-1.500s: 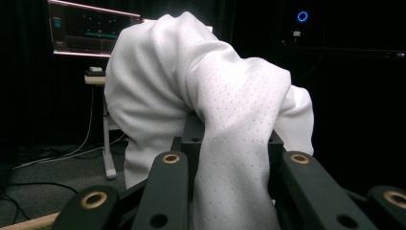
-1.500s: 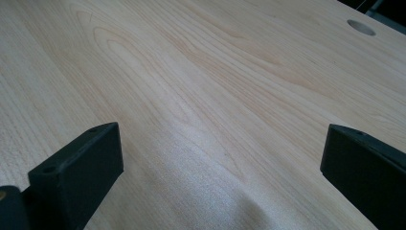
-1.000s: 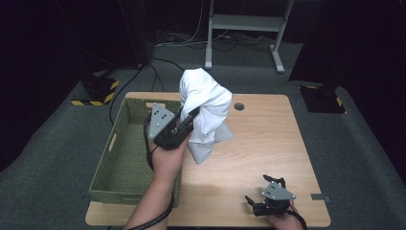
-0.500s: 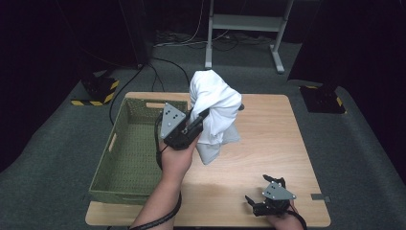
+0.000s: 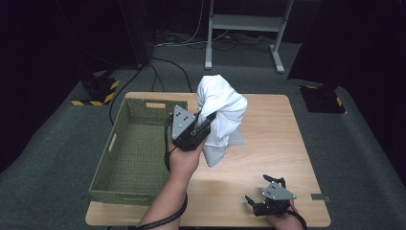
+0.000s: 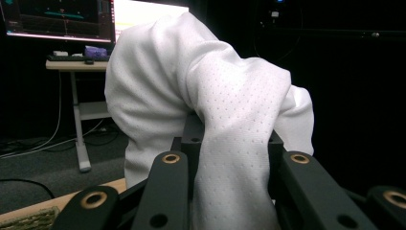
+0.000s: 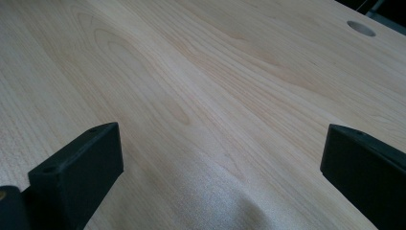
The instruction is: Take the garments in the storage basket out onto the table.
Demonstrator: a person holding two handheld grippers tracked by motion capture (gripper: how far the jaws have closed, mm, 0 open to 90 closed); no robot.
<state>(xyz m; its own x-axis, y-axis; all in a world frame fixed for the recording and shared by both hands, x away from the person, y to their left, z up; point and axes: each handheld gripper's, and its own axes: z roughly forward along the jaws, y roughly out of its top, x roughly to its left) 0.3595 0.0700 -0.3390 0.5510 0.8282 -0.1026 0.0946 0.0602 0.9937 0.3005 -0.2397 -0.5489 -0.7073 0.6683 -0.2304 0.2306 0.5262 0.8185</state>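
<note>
The left gripper (image 5: 203,123) was clamped on a bunched white perforated fabric garment (image 5: 220,115) draped over its jaws. The right gripper (image 5: 266,197) jaws stood apart above the light wooden table (image 7: 201,96).

A white cloth (image 5: 221,115) with a dotted weave is hanging bunched and draped over the left gripper (image 5: 201,125), its lower end seemingly dangling just above the worktop (image 5: 277,143).

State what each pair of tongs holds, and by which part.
The left tongs clamp a bunched fold of the white garment, lifted above the table. The right tongs stand open, holding nothing.
</note>
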